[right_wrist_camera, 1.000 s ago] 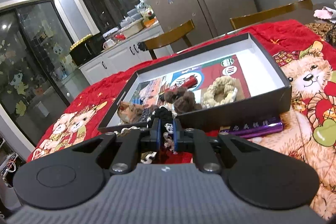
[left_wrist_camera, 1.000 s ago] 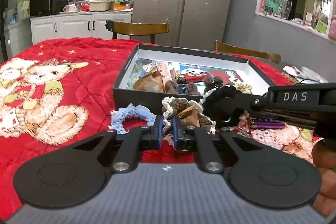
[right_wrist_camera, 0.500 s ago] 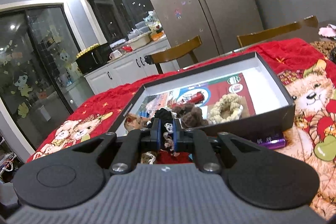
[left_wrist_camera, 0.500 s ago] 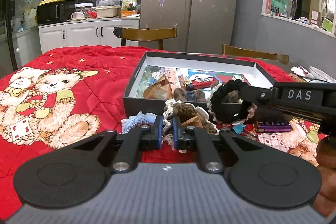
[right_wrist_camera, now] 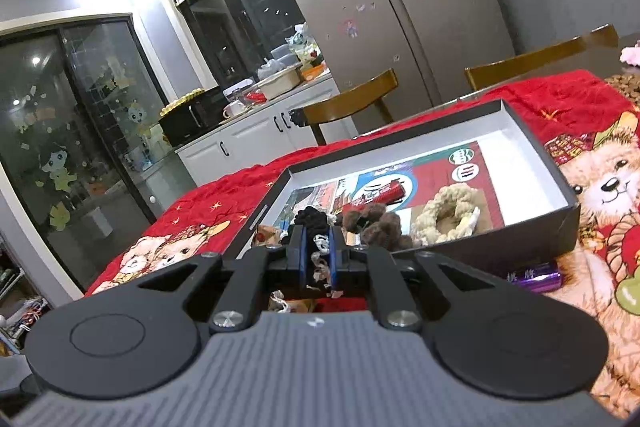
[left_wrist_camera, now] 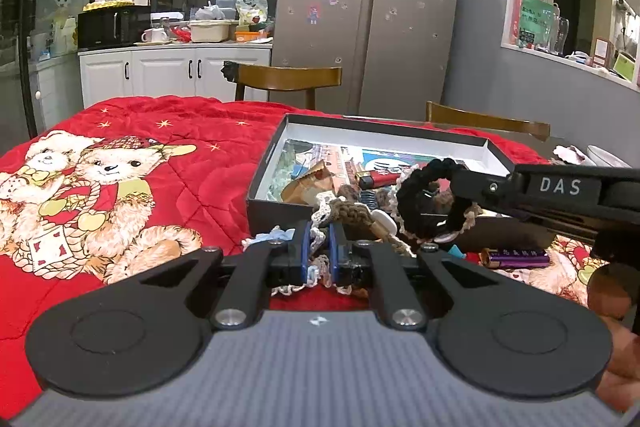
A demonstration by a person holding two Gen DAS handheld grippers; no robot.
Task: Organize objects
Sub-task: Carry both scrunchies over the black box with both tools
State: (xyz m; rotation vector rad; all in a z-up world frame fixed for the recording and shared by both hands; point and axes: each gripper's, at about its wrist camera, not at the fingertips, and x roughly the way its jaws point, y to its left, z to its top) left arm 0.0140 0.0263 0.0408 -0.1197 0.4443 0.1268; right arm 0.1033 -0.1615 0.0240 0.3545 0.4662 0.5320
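Observation:
My left gripper (left_wrist_camera: 319, 247) is shut on a brown crocheted hair tie with white lace (left_wrist_camera: 348, 215), just in front of the black open box (left_wrist_camera: 276, 205). From the right, my right gripper (left_wrist_camera: 460, 179) reaches in, shut on a black hair tie with lace trim (left_wrist_camera: 416, 187) that hangs as a loop over the box's front wall. In the right wrist view the right gripper (right_wrist_camera: 318, 251) pinches that black hair tie (right_wrist_camera: 308, 217) before the box (right_wrist_camera: 480, 251).
Inside the box lie a red lighter (right_wrist_camera: 380, 197), brown hair ties (right_wrist_camera: 372, 227) and a beige one (right_wrist_camera: 444, 215). A purple battery (left_wrist_camera: 516, 258) and a light blue hair tie (left_wrist_camera: 272, 237) rest on the red bear tablecloth (left_wrist_camera: 168, 163). Wooden chairs (left_wrist_camera: 284, 79) stand behind the table.
The black hair tie has come up off the pile and now hangs as an open loop from the right gripper. Both views have tipped upward a little. Both grips are unchanged.

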